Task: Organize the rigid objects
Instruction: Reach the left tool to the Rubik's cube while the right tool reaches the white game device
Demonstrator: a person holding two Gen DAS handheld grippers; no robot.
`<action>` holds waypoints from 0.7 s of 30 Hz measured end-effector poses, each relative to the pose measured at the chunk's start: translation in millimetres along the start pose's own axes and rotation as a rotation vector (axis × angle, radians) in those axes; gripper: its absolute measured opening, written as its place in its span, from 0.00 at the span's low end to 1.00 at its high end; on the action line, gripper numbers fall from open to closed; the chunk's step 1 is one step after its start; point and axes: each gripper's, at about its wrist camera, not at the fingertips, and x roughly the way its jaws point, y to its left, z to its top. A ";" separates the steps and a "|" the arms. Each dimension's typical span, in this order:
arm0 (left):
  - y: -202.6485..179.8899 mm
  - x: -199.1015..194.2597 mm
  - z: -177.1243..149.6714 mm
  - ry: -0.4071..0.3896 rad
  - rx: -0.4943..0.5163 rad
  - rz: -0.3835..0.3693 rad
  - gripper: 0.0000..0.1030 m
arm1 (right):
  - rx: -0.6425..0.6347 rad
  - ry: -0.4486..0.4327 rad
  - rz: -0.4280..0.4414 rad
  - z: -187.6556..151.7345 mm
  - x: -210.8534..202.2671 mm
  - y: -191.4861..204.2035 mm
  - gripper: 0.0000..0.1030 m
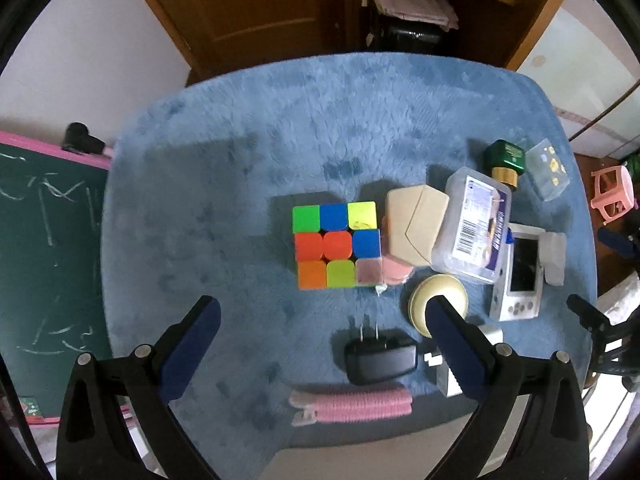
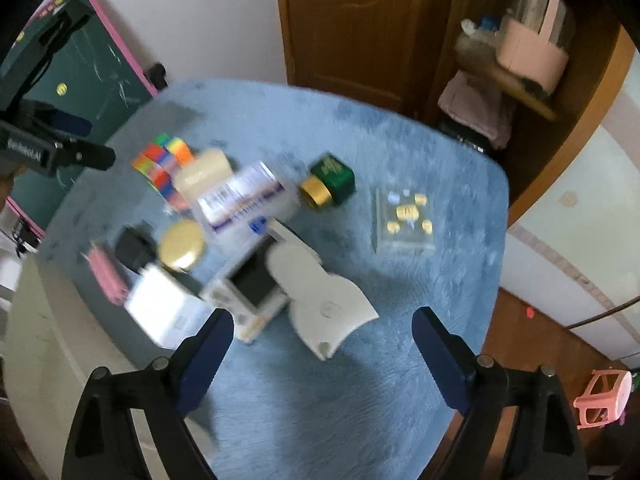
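Both empty and spread wide above the counter (image 1: 240,168): left hand-held gripper (image 1: 322,312) at six o'clock from puzzle cube (image 1: 336,246), right hand-held gripper (image 2: 322,322) by white case (image 2: 320,300).

Fluffy blue cloth cover (image 1: 248,128), glossy plastic cube (image 1: 336,246), shiny gold cap (image 2: 316,197)

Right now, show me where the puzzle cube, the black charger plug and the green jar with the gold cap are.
puzzle cube (image 1: 336,245), left wrist view, on the centre orange tile.
black charger plug (image 1: 380,362), left wrist view, on its black body.
green jar (image 2: 336,178), right wrist view, on its green side.
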 end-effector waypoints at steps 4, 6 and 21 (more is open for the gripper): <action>1.0 16.5 7.9 0.029 -0.003 0.001 0.99 | -0.058 0.002 -0.004 -2.8 16.9 -4.3 0.88; 2.4 22.5 9.8 0.041 -0.019 -0.007 0.99 | -0.087 0.013 -0.005 -2.7 23.3 -4.4 0.88; 6.6 60.3 27.2 0.098 -0.051 -0.005 0.88 | -0.206 0.062 0.032 -2.9 62.3 -0.6 0.64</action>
